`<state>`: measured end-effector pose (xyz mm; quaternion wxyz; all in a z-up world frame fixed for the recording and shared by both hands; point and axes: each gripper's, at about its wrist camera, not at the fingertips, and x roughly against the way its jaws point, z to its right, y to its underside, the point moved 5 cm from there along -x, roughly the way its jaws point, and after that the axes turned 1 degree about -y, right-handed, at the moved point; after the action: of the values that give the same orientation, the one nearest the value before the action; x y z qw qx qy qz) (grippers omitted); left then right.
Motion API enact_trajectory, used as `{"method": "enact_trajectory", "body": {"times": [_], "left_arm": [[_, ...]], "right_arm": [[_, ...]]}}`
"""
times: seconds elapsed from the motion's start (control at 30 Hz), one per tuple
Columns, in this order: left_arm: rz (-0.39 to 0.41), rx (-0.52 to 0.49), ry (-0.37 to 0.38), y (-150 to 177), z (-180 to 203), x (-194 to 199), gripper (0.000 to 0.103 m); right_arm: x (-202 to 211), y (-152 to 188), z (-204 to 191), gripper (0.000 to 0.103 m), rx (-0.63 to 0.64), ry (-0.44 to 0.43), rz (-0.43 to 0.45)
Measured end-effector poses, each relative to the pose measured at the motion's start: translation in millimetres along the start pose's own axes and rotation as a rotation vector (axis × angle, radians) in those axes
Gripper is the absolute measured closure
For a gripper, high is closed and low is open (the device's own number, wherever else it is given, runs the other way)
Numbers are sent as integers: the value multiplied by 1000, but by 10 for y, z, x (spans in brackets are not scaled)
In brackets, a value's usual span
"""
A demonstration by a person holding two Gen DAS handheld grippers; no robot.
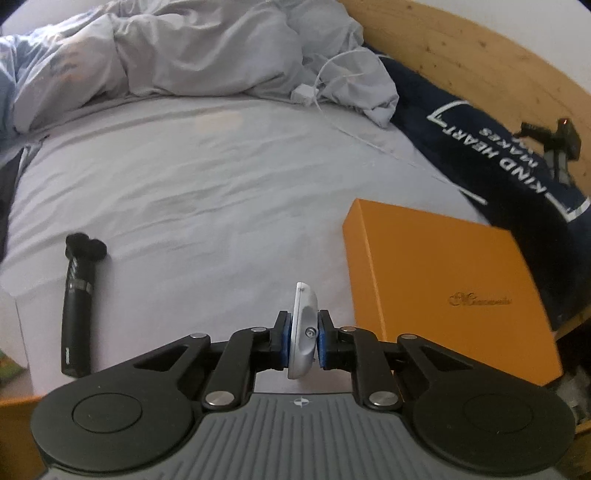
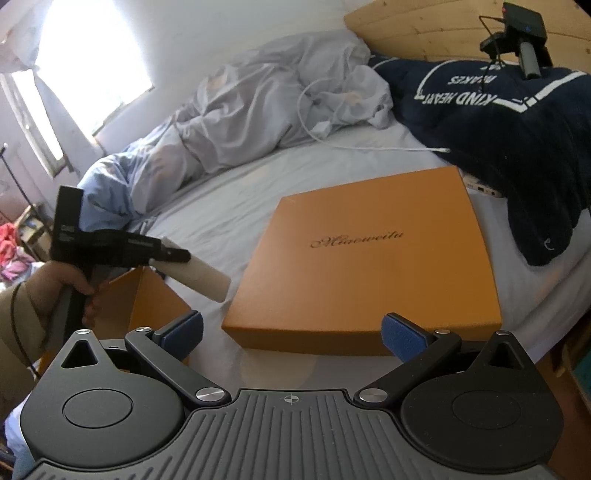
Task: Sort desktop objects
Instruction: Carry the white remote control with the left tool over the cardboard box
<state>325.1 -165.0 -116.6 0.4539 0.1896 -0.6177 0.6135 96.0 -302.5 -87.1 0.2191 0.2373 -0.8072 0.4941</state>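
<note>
My left gripper (image 1: 303, 339) is shut on a flat silver-white device (image 1: 303, 325), held on edge above the grey bedsheet. In the right wrist view the left gripper (image 2: 173, 254) shows at the left with the pale device (image 2: 203, 275) in it, above an open orange box (image 2: 147, 306). An orange box lid (image 1: 443, 295) lies flat to the right; it also shows in the right wrist view (image 2: 369, 266). A black electric shaver (image 1: 78, 295) lies on the sheet at the left. My right gripper (image 2: 291, 339) is open and empty just before the lid's near edge.
A crumpled grey duvet (image 1: 184, 48) fills the back. A white charger and cable (image 1: 306, 92) lie by it. A navy blanket with white lettering (image 2: 498, 122) lies at the right against the wooden headboard (image 1: 480, 55). A black camera mount (image 2: 521, 33) stands there.
</note>
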Motion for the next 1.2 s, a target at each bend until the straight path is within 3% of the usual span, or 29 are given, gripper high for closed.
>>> {"method": "enact_trajectory", "body": {"times": [0.4, 0.73, 0.93, 1.2], "left_arm": [[163, 10, 33, -111, 60, 860, 86], [262, 71, 38, 36, -67, 1541, 86], [266, 108, 1, 262, -253, 1702, 86], [192, 166, -28, 780, -455, 1666, 86]], "right_arm": [[56, 19, -122, 0, 34, -29, 7], [113, 38, -239, 0, 66, -54, 10], [136, 51, -317, 0, 92, -65, 8], [138, 77, -394, 0, 120, -66, 3]]}}
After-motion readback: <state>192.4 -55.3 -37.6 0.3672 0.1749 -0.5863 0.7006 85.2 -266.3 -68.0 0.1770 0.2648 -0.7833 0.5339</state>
